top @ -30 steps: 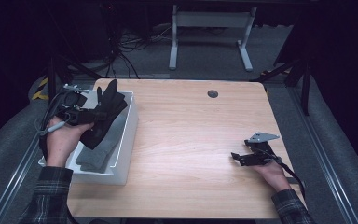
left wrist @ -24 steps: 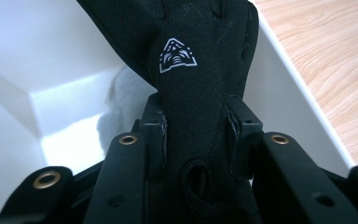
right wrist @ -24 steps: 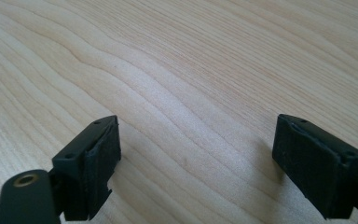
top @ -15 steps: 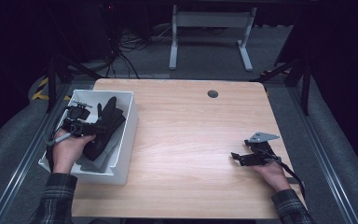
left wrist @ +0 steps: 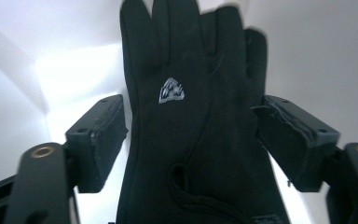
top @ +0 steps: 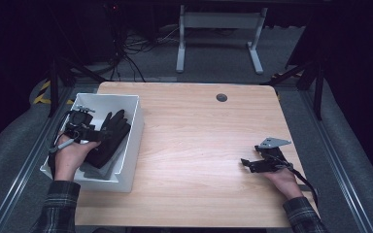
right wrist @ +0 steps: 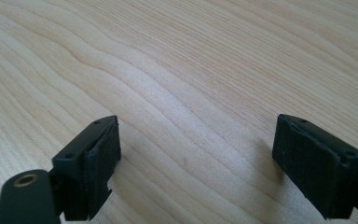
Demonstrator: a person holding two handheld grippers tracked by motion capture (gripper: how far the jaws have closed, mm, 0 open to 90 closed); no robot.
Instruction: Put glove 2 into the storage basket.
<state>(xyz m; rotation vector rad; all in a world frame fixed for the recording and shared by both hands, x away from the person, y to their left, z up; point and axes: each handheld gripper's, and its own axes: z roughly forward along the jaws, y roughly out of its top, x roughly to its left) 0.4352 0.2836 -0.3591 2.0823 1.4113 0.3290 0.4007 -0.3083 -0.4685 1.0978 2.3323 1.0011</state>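
Note:
A black glove (top: pixel 110 137) with a small white logo lies in the white bin (top: pixel 126 177) at the table's left edge, its fingers pointing to the far right. My left gripper (top: pixel 96 136) is down inside the bin at the glove's cuff. Its jaws have just been opening. In the left gripper view the glove (left wrist: pixel 186 116) stands between the two pads, and my left gripper (left wrist: pixel 189 140) is open around it. My right gripper (top: pixel 245 163) rests on the wooden table (top: pixel 199 136) at the right. It is open, with nothing but bare wood between its pads (right wrist: pixel 98 158).
A grey piece of fabric (top: pixel 93 168) lies under the glove in the bin. A round cable hole (top: pixel 221 97) sits near the table's far edge. Beyond the table stand a metal frame (top: pixel 179 48) and floor cables (top: pixel 131 53).
The left hand has come down with the glove into the bin, and its jaws have opened off the glove. The right hand and gripper have not moved.

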